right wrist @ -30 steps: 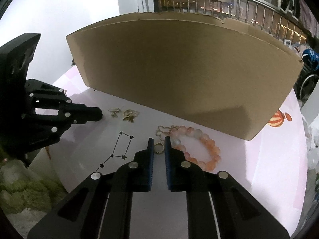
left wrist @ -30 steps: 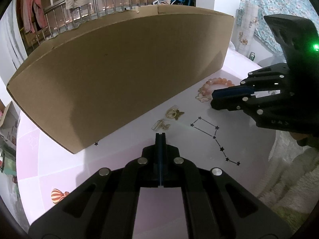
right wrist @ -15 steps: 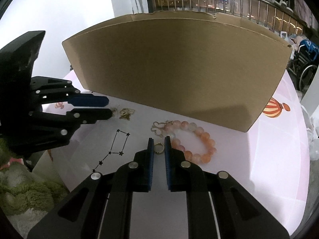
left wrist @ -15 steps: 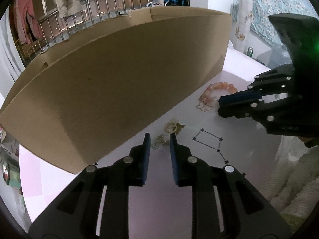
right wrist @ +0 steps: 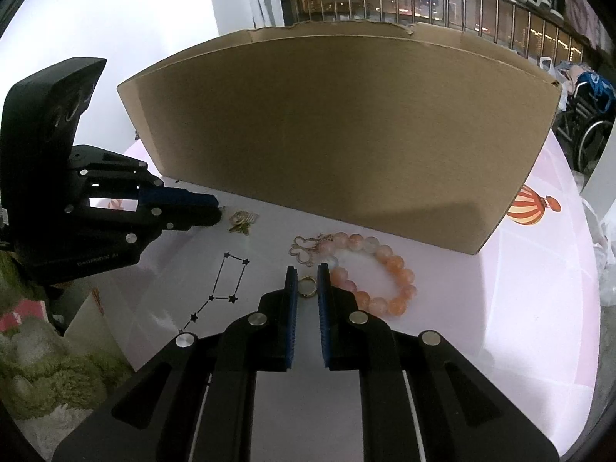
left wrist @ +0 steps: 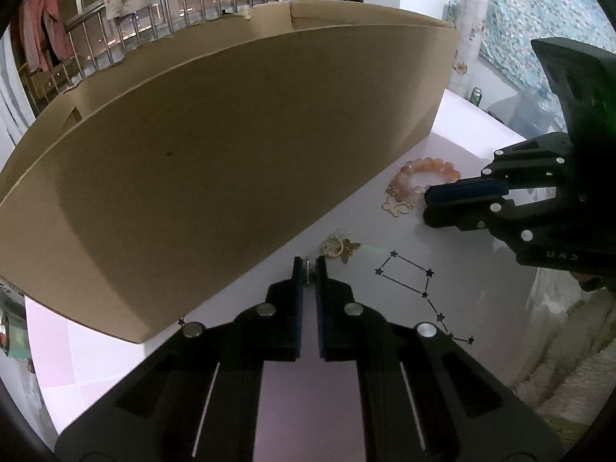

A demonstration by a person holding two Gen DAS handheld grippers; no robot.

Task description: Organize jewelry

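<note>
Between the left claw [left wrist: 309,269] tips sits a small earring [left wrist: 307,268], the right claw [right wrist: 308,283] grips a ring [right wrist: 307,281]; bracelet [right wrist: 379,269] and charm [right wrist: 241,221] beyond them remain unboxed.

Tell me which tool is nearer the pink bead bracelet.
Right. The right tool sits just beside the bead bracelet, pinching a small gold ring. The left tool is further off, past the butterfly charm, closed on a small clip.

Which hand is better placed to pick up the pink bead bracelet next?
Right. The right tool sits beside the bracelet, though it pinches a gold ring. The left tool, farther off by the butterfly charm, has just closed on a small silver piece.
</note>
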